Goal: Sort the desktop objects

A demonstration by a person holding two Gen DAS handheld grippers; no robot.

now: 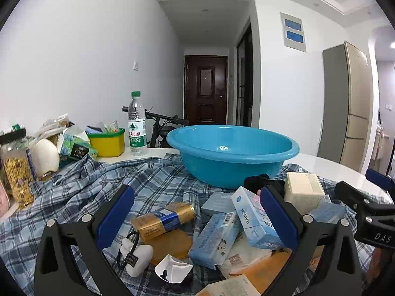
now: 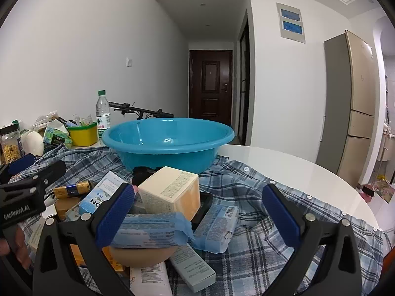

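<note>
A pile of small goods lies on a blue plaid shirt [image 1: 153, 180] in front of a blue plastic basin [image 1: 232, 153]. My left gripper [image 1: 197, 217] is open above a gold-and-blue tube [image 1: 163, 219], a pale blue carton [image 1: 217, 239] and a white-and-blue box [image 1: 256, 217], gripping none of them. My right gripper [image 2: 198, 214] is open too, over a cream box [image 2: 172, 192], a blue wrapped packet [image 2: 153, 229] and a blue carton [image 2: 217, 224]. The basin [image 2: 167, 140] looks empty. Each gripper shows in the other's view: right gripper [image 1: 367, 187], left gripper [image 2: 37, 170].
At the back left stand a water bottle [image 1: 137, 123], a yellow tub [image 1: 107, 143], a tissue pack [image 1: 74, 145] and a cereal jar [image 1: 17, 167]. The round white table [image 2: 284, 165] has bare top to the right. Bicycle handlebars [image 2: 138, 109] show behind; a fridge [image 2: 355, 108] stands far right.
</note>
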